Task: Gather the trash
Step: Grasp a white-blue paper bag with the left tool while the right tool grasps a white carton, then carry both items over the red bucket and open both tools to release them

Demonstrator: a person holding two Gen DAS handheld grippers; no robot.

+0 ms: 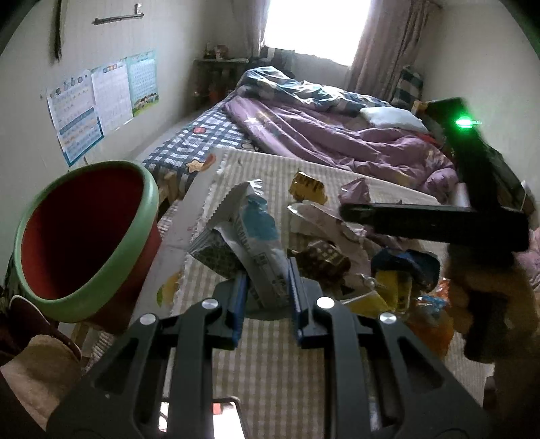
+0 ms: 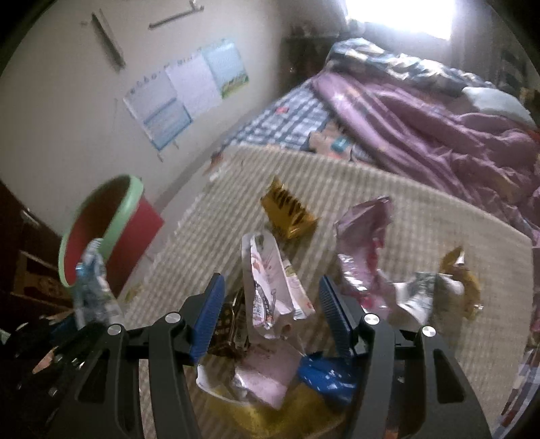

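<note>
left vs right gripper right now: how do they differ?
The left gripper is shut on a blue-and-white wrapper, lifted off the mat; the right gripper is open, holding nothing. The left sits close to the red bin; the right hangs over the wrapper pile, a pink-and-white wrapper between its fingers. Both have blue ribbed pads.

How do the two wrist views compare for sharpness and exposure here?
Left wrist view: mostly sharp, the window blown out white, the green-rimmed bin crisp. Right wrist view: softer overall, the wrappers and bin smeared, the window overexposed too. Both bend strongly at the edges.
</note>
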